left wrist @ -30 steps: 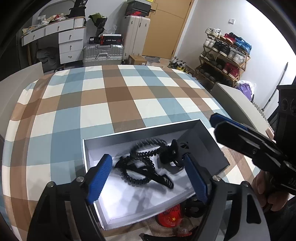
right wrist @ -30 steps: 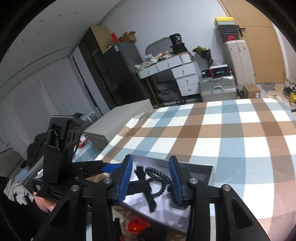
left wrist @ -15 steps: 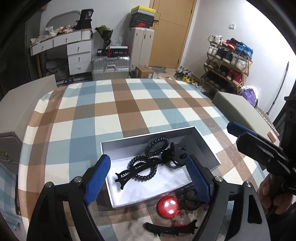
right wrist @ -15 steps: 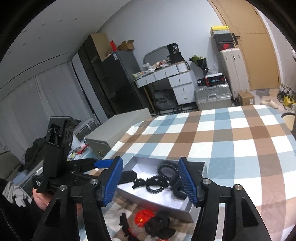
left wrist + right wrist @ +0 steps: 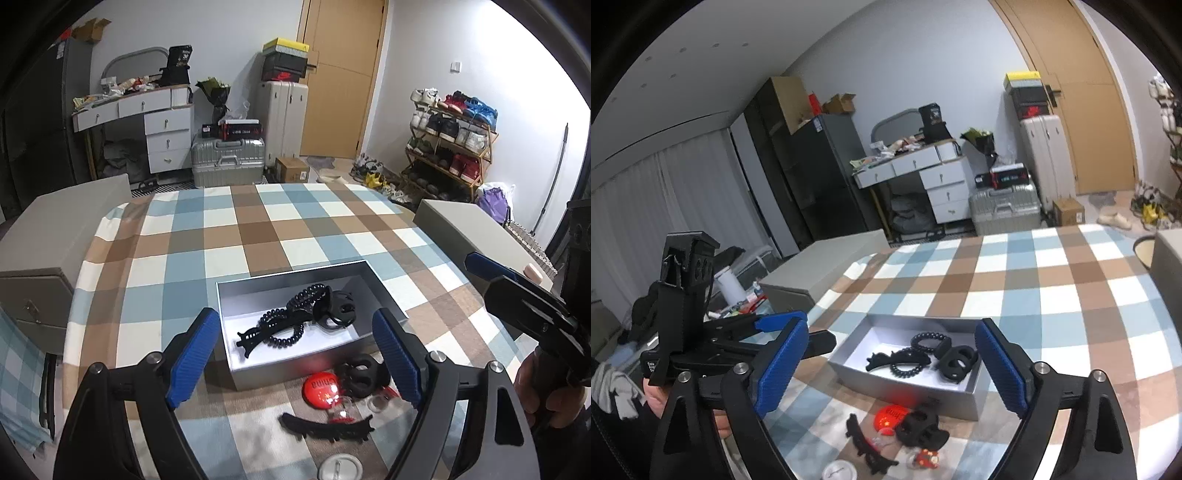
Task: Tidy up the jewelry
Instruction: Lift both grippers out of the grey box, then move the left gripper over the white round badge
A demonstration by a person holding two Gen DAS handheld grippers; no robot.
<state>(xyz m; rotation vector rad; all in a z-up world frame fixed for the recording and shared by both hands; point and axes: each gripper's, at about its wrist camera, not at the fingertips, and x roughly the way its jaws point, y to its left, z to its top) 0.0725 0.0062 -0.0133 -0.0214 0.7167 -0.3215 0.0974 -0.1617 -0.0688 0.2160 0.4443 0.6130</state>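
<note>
Both jaws wide, holding nothing. I see the left gripper (image 5: pixel 295 354) nearest the barrette (image 5: pixel 327 428) at lower centre, lying crosswise outside the box (image 5: pixel 295 373), right gripper (image 5: pixel 890 369) further off.

- The small white round disc (image 5: pixel 340 468) sits half behind the left gripper's frame.
- The red round badge's (image 5: pixel 891 412) lettering is too blurred to read.

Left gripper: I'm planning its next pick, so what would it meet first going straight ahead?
Probably the grey box, around its near wall or the black hair ties inside; depth is unclear. The left gripper is open, empty.
</note>
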